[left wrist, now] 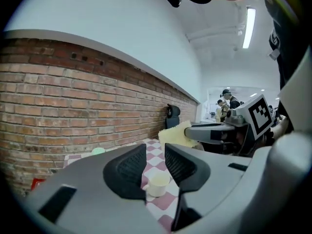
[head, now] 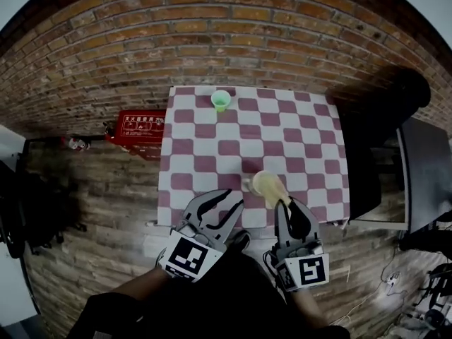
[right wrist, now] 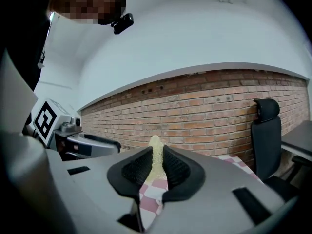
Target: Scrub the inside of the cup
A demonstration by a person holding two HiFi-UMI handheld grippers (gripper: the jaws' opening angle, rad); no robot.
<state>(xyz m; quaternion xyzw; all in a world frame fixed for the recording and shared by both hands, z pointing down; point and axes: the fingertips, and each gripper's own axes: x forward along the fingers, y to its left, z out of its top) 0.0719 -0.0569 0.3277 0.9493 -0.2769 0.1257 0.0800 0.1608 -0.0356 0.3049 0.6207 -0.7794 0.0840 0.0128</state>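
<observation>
Right gripper (head: 288, 207) up front, clamped on the yellow sponge (head: 269, 186). Left gripper (head: 215, 210) alongside, jaws apart, gripping nothing. Pale cup (left wrist: 158, 184) stands upright on the checkered counter (head: 212, 129), just beside that sponge.

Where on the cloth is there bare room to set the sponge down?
The checkered cloth is bare across its middle and right side, between the green cup at the far edge and the sponge near the front. Its left strip is free too. The near edge is crowded: white cup, sponge, left hand-held gripper, right hand-held gripper.
</observation>
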